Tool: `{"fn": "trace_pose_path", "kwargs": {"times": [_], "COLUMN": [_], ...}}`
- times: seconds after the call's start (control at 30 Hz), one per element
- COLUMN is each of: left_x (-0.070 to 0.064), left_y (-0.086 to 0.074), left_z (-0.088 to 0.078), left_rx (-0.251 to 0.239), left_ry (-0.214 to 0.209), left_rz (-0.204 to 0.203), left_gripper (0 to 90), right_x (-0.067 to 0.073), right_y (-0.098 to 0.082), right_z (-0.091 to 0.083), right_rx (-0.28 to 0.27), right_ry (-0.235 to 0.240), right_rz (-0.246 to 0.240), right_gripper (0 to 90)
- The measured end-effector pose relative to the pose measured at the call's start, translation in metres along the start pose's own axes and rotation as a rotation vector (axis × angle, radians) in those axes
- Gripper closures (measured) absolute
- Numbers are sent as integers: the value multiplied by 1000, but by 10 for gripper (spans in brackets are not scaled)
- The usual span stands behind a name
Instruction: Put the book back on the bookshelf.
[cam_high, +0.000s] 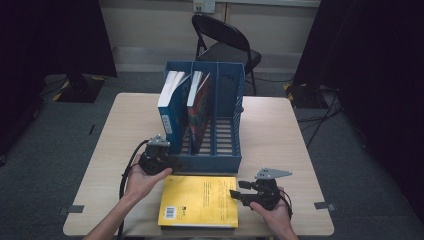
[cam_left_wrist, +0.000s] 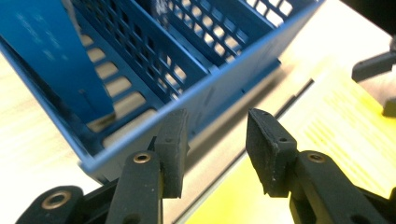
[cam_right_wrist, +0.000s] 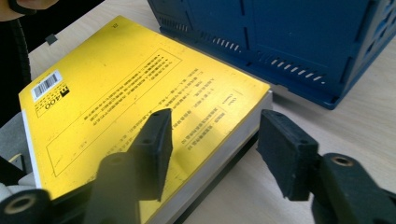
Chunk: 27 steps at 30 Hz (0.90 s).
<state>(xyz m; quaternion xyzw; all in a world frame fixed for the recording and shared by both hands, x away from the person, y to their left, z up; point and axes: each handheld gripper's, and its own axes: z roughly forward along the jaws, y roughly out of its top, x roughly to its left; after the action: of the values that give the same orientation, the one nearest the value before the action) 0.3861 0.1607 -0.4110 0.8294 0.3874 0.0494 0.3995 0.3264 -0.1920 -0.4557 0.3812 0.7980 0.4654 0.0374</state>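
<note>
We see the book (cam_high: 199, 201) flat between our grippers, file rack (cam_high: 226, 159) just beyond them, two books (cam_high: 183, 102) upright inside it.

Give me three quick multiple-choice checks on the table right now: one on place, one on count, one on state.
1. Where does the flat yellow paperback book lie?
A. On the wooden table in front of the blue plastic file rack
B. Inside the rack
C. On the chair

2. How many books stand in the rack?
A. None
B. Two
C. Four

3. How does the right claw stand?
A. Clamped on the rack
B. Open astride the yellow book's edge
C. Shut on nothing

Key: 1 A, the high view shows it flat before the rack. 2 B, two upright books fill the left slots. 3 B, its pads flank the book's edge with gaps.
</note>
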Motion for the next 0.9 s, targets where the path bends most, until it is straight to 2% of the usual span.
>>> {"fn": "trace_pose_path", "kwargs": {"times": [0.1,0.13,0.17,0.2,0.3,0.33,0.4,0.47,0.57,0.63,0.7,0.73,0.77,0.8,0.9], "left_x": [0,-4,-4,-7,-10,-12,-14,-20,-21,-19,-18,-16,-16,-13,-11], "left_y": [-4,-9,-9,-14,-16,-18,-19,-21,-21,-24,-27,-30,-30,-33,-37], "left_z": [1,5,5,10,15,18,21,24,25,25,25,23,23,21,20], "left_rx": [6,20,20,44,53,70,75,67,63,42,28,25,25,29,26], "left_ry": [-24,3,3,-10,-2,-22,-28,-7,-7,-19,-24,-44,-44,-75,-95], "left_rz": [-16,24,24,30,43,36,41,91,89,71,85,66,66,43,26], "left_gripper": [594,607,608,609,602,579,581,576,580,578,576,576,574,565,542], "right_x": [2,4,4,5,6,6,6,6,6,5,5,5,4,5,6], "right_y": [0,0,0,-1,-1,-1,0,1,3,4,5,6,7,8,11], "right_z": [1,3,3,4,5,5,4,5,5,6,7,8,9,11,15], "right_rx": [4,13,13,22,24,22,22,20,23,30,31,31,30,33,38], "right_ry": [9,0,0,-14,-19,-23,-30,-39,-50,-53,-52,-50,-48,-49,-51], "right_rz": [-8,-20,-20,-36,-34,-34,-34,-34,-37,-43,-42,-40,-40,-43,-57], "right_gripper": [516,517,517,514,515,528,555,587,619,623,630,641,646,649,653]}}
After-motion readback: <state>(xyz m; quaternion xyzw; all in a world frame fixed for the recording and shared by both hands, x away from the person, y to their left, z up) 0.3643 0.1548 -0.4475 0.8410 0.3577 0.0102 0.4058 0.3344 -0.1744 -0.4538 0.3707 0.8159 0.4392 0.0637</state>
